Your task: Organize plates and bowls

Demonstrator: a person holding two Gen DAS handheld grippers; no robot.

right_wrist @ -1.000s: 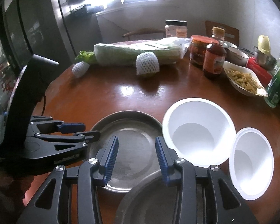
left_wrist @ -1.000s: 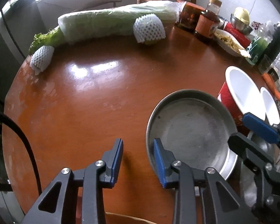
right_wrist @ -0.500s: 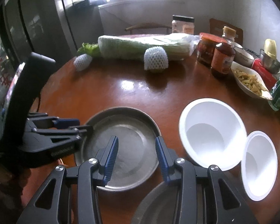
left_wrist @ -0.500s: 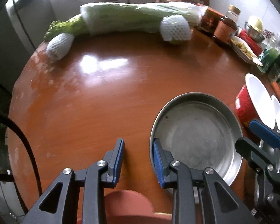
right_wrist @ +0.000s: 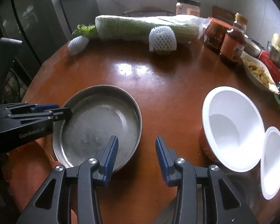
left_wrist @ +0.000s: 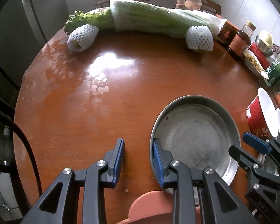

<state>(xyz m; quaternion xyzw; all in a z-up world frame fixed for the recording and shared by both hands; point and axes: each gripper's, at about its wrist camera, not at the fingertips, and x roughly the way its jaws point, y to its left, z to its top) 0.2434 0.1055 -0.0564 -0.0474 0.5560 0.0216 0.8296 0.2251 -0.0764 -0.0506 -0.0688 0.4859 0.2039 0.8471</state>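
A round steel plate point(left_wrist: 194, 136) point(right_wrist: 100, 123) lies on the brown table. My left gripper point(left_wrist: 138, 141) point(right_wrist: 64, 109) stands astride its left rim, one finger inside and one outside, jaws narrow and gripping the rim. My right gripper point(right_wrist: 137, 140) point(left_wrist: 239, 141) hangs open over the table just right of the plate, with nothing between its fingers. To the right a red bowl with a white inside point(right_wrist: 231, 127) point(left_wrist: 257, 119) stands tilted. A small white bowl point(right_wrist: 274, 160) leans beside it. A sliver of a second steel plate point(left_wrist: 266, 165) shows under the right gripper.
Along the table's far side lie a wrapped cabbage point(left_wrist: 155, 20), two foam-netted fruits point(left_wrist: 199, 38), jars, a sauce bottle point(right_wrist: 233, 41) and a dish of food point(right_wrist: 257, 72). A pink round thing point(left_wrist: 151, 205) sits at the near edge. A black cable point(left_wrist: 24, 140) hangs at the left.
The steel plate has slid left with my left gripper, away from the red bowl. My right gripper has moved left and lower; the second plate has dropped almost out of its view.
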